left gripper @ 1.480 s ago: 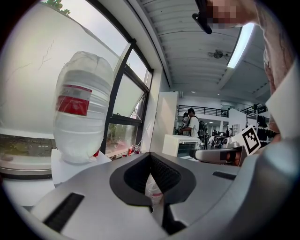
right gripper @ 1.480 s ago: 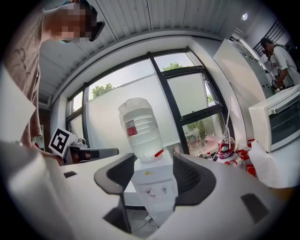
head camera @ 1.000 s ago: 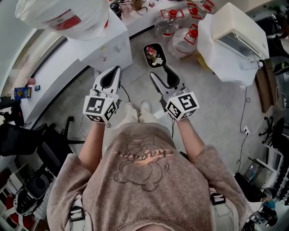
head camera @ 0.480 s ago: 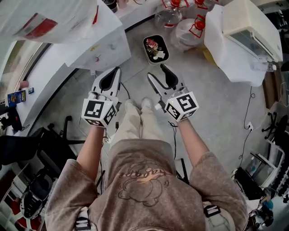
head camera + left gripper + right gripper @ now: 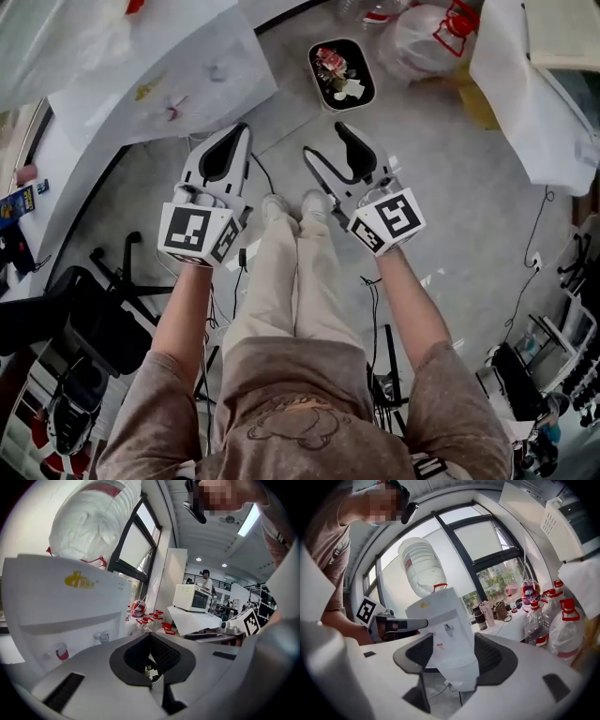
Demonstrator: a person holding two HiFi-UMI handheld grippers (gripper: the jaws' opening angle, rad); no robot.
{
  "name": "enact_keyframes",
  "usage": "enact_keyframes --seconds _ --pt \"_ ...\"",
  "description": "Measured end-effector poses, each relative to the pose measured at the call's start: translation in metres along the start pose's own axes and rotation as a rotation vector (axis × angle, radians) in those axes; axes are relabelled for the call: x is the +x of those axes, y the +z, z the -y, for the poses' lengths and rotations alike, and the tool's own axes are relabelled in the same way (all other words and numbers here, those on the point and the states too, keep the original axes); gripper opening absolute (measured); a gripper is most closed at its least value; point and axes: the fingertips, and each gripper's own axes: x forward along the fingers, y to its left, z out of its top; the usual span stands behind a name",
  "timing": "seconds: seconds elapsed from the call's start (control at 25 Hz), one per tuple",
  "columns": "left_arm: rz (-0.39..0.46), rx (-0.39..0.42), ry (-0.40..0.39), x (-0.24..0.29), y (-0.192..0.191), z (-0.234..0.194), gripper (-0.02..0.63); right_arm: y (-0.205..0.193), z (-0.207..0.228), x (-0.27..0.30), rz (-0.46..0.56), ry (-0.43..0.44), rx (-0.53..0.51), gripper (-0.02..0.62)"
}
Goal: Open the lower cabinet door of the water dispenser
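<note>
Facing the tall white plastic water dispenser (image 5: 447, 625) topped by an upturned clear bottle, on the floor ahead and to the left, well apart from both claws. Holding the left claw (image 5: 244, 131) pinched together on nothing. Carrying the right claw (image 5: 324, 141) wide apart and empty, having just been opening its jaws, framing only the dispenser's distant front between them. Judging the lower cabinet door light, stiff and smooth: hook its free edge or pull, never the flat face. Cannot make out a handle from here. Leave floor free in front for the swing; mind the black oval tray (image 5: 341, 73) and the clear red-capped jugs (image 5: 427, 37) nearby.
</note>
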Motion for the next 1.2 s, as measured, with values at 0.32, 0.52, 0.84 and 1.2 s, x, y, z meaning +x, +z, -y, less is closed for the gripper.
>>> enact_keyframes --seconds 0.32,0.52,0.84,1.2 --pt "-0.019 -0.011 -0.001 0.014 -0.048 -0.016 0.012 -0.070 0.028 0.042 -0.054 0.052 0.013 0.280" --pt "-0.041 -0.013 -0.023 0.022 -0.065 -0.015 0.012 -0.107 0.057 0.088 -0.105 0.061 -0.028 0.282" --pt "-0.048 -0.002 -0.041 0.036 -0.087 -0.021 0.012 -0.160 0.095 0.153 -0.204 0.100 -0.083 0.287" --pt "-0.095 -0.017 -0.025 0.047 -0.126 -0.040 0.012 -0.223 0.133 0.223 -0.321 0.119 -0.178 0.290"
